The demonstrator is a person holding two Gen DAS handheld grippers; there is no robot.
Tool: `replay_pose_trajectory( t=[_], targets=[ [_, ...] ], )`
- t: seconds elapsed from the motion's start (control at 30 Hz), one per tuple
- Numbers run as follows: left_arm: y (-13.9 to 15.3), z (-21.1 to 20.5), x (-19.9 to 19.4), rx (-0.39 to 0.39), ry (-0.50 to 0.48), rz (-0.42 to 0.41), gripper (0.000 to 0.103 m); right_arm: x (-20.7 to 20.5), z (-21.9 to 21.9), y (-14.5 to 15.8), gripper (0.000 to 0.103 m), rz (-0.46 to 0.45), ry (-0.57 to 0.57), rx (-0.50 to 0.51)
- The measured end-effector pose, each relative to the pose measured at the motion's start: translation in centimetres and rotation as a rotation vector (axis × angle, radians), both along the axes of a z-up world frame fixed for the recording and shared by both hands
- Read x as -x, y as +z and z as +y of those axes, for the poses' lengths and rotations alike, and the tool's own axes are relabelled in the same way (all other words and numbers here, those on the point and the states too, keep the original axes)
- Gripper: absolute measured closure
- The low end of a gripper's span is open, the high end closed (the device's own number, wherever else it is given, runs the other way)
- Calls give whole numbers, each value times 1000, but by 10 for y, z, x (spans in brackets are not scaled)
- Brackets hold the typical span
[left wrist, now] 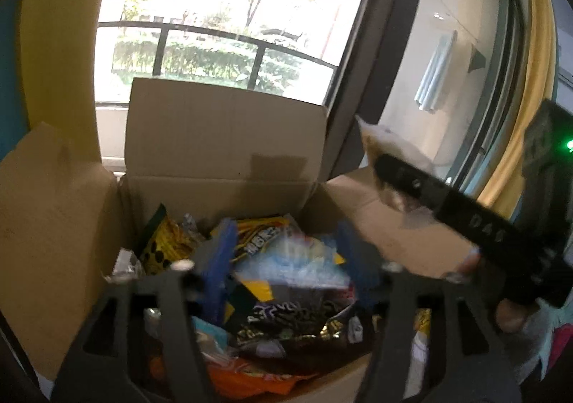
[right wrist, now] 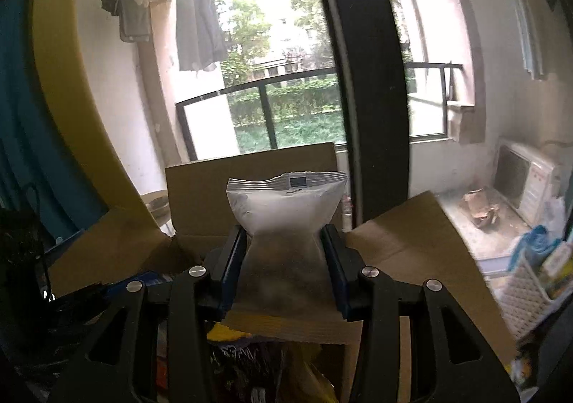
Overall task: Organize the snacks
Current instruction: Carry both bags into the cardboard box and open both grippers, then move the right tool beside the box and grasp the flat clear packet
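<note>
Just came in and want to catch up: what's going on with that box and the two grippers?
A person is sorting snacks with a handheld gripper in each hand. The right gripper is clamped on a white snack pouch, held up above the open cardboard box. The left gripper is open and empty, poised over the mixed snack packets piled inside the box. Nothing else is being held.

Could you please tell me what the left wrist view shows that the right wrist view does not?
Only the left wrist view shows the open left gripper over the heap of snack packets, and the right gripper from the side.

Only the right wrist view shows the white pouch face on, pinched at its waist, and a white basket.

Both show the cardboard box and the balcony railing.
</note>
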State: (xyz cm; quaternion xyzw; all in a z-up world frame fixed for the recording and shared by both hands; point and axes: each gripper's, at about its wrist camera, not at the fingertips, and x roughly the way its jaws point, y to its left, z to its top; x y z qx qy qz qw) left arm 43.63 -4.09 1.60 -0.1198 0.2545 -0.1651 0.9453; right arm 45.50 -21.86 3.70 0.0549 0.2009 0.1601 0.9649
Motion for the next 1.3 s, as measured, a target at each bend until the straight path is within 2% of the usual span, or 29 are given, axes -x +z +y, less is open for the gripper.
replay_pose_trajectory(
  t=[0.03, 0.07, 0.1, 0.3, 0.67, 0.8, 0.93, 1.13, 1.3],
  targets=[
    [0, 2, 1, 6, 15, -5, 23, -2, 2, -1, 38, 4, 3, 9],
    [0, 4, 1, 11, 21, -7, 22, 1, 6, -3, 26, 5, 2, 20],
    [-1, 5, 2, 15, 23, -6, 22, 2, 7, -5, 25, 2, -1, 26],
    [7, 15, 10, 42, 48, -17, 22, 22, 1, 7, 25, -24, -9, 24],
    [42, 33, 53, 79, 76, -89, 22, 72, 10, 28, 25, -58, 33, 22],
    [44, 37, 74, 44, 80, -101, 22, 87, 14, 28, 25, -50, 57, 12],
    [39, 35, 97, -24, 64, -103, 22, 102, 17, 22, 25, -25, 75, 28],
    [22, 42, 132, -102, 54, -78, 22, 126, 31, 1, 25, 22, 115, 87],
    [4, 58, 155, -134, 73, -51, 22, 142, 41, -20, 25, 63, 141, 108]
  ],
)
